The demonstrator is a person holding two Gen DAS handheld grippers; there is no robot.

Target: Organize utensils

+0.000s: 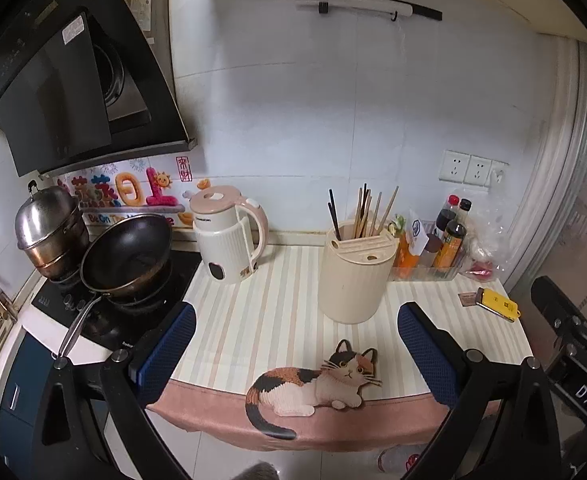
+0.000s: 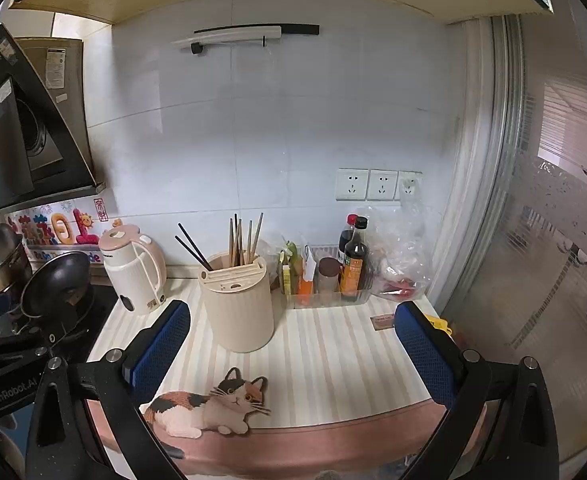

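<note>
A cream ribbed utensil holder (image 1: 353, 276) stands on the striped counter mat (image 1: 261, 312); it also shows in the right wrist view (image 2: 239, 308). Several wooden chopsticks (image 1: 367, 214) and a black pair (image 1: 334, 214) stand upright in it, seen also in the right wrist view (image 2: 243, 240). My left gripper (image 1: 295, 348) is open and empty, held back over the mat's front edge, short of the holder. My right gripper (image 2: 293, 354) is open and empty, also short of the holder, which stands left of its middle. The right gripper's body shows at the far right of the left wrist view (image 1: 573, 332).
A pink-and-cream kettle (image 1: 229, 236) stands left of the holder. A wok (image 1: 127, 256) and a steel pot (image 1: 49, 228) sit on the stove at left. A clear tray of sauce bottles (image 1: 441, 248) stands at back right, a yellow box (image 1: 497, 304) at right. A range hood (image 1: 65, 72) hangs above the stove.
</note>
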